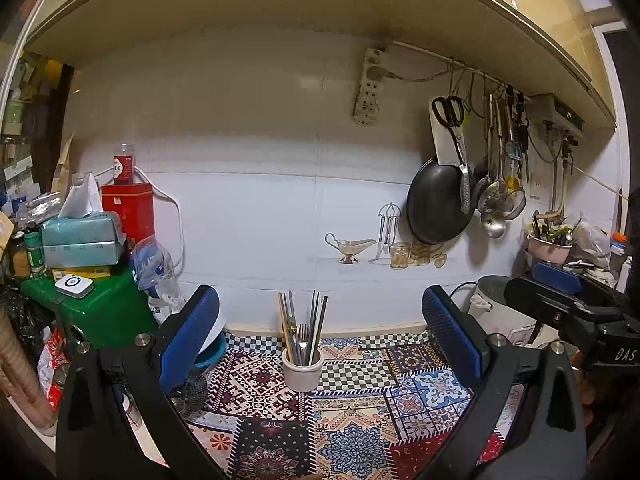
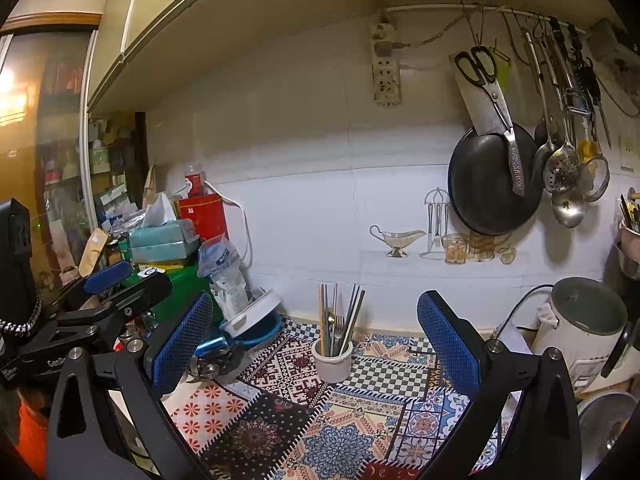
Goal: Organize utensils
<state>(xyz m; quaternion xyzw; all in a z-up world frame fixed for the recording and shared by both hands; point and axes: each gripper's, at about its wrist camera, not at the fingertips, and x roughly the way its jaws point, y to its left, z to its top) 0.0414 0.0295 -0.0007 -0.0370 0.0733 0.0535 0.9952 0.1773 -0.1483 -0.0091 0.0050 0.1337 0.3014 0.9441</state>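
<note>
The utensils [image 1: 303, 330] are gathered upright in a white holder cup [image 1: 302, 372], which is set on the patterned mat [image 1: 352, 432] near the back wall. Chopsticks, a fork and what appears to be a gold-toned spoon are seen in it, leaning against the rim; the upright storage is judged to keep handles reachable from above and the mat free. No loose cutlery is seen on the open part of the mat, so the task is judged either near its end or not begun. A tilted blue bowl [image 2: 256, 330] with a white lid is leaned against clutter at the left of the table.

The left tongs [image 1: 320, 328] are held spread wide, nothing between the blue pads, and are aimed level at the cup from well back. The right tongs [image 2: 316, 340] are likewise spread and empty, pointed at the same cup [image 2: 332, 362] from slightly further right. Both are held above the mat, side by side, each visible at the edge of the other's view.
</note>
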